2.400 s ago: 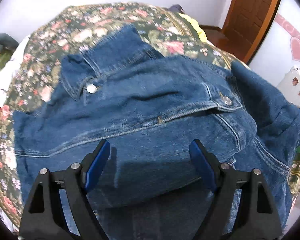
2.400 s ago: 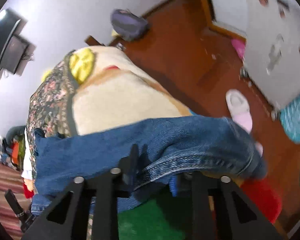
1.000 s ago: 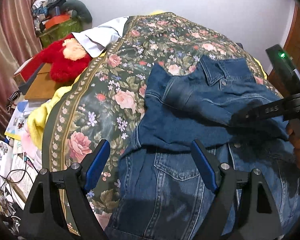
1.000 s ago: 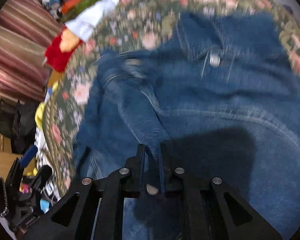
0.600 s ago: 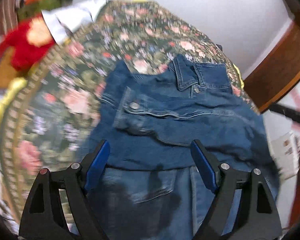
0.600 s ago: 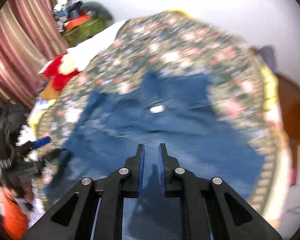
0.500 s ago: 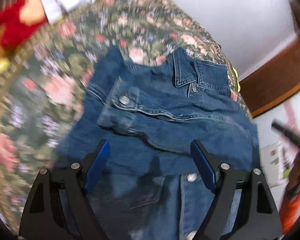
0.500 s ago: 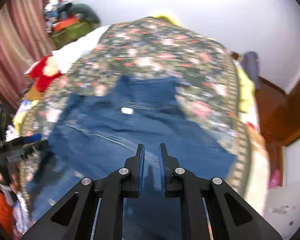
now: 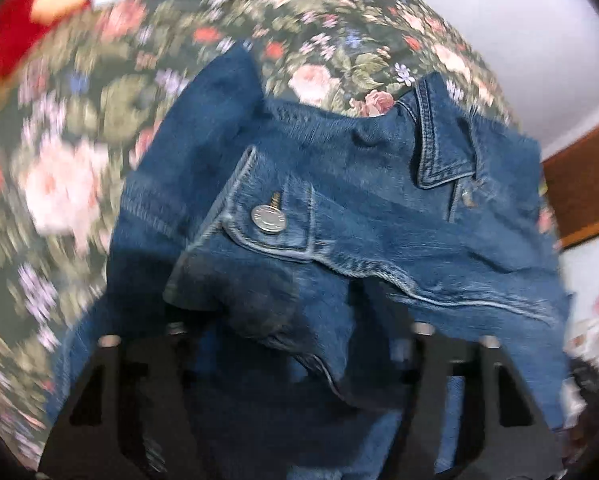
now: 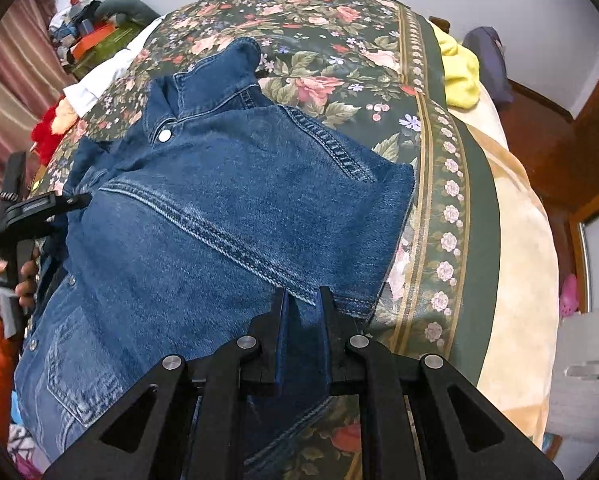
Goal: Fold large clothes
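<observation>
The denim jacket [image 10: 227, 216] is lying on the floral bedspread [image 10: 339, 40] of the bed, collar toward the far edge, one sleeve folded across its front. Your left hand-held gripper [image 9: 295, 344] is pointing steeply down over the folded sleeve cuff [image 9: 259, 240]; its jaws have just been closing, with a bunched fold of denim between them, but blur is hiding whether the pads are pressing on it. Your right hand-held gripper [image 10: 301, 332] is hovering over the jacket near the bed's right edge, jaws nearly together and holding nothing.
</observation>
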A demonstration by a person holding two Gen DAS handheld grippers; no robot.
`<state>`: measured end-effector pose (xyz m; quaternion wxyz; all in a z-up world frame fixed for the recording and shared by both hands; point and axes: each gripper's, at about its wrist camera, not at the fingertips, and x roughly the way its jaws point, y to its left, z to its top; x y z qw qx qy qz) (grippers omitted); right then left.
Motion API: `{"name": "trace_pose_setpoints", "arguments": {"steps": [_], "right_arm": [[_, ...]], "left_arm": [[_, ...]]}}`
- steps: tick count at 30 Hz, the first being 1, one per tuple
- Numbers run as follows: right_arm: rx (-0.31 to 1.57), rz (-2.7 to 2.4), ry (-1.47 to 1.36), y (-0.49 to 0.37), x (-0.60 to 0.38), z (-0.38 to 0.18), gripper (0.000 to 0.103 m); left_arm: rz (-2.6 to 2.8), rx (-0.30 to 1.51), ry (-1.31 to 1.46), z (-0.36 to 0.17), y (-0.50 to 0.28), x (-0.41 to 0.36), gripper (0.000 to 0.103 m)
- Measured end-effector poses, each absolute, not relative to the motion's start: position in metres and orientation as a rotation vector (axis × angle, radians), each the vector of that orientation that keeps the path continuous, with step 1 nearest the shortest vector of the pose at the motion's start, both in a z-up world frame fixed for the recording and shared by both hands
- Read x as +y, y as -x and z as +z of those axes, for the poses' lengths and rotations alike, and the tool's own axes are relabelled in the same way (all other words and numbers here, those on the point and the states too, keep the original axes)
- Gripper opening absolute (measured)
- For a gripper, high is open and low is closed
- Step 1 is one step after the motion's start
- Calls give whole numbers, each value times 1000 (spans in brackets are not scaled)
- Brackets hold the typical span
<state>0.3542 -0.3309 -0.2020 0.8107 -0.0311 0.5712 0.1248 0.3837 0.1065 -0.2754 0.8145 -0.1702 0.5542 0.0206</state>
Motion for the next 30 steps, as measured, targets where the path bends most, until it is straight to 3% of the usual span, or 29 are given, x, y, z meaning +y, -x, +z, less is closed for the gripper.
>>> {"name": "trace_pose_setpoints", "arguments": {"steps": [1, 4, 12, 18, 24, 30], "right_arm": [[1217, 265, 75, -353, -331, -202, 10], [1205, 248, 117, -348, -327, -200, 10], [1211, 187, 128, -346, -325, -185, 10], [1140, 166, 78, -344, -334, -152, 10], [1147, 188, -1, -354, -330, -150, 10], [1234, 205, 68, -364, -306, -196, 10]], "left_arm": [[61, 1172, 303, -273, -386, 102, 33], [79, 1088, 147, -252, -387, 85, 28], [14, 781, 16, -141, -375, 75, 27], [8, 677, -33, -94, -362, 91, 27], [56, 818, -46, -151, -360, 114, 27], [80, 1032, -16, -240, -354, 131, 29]]}}
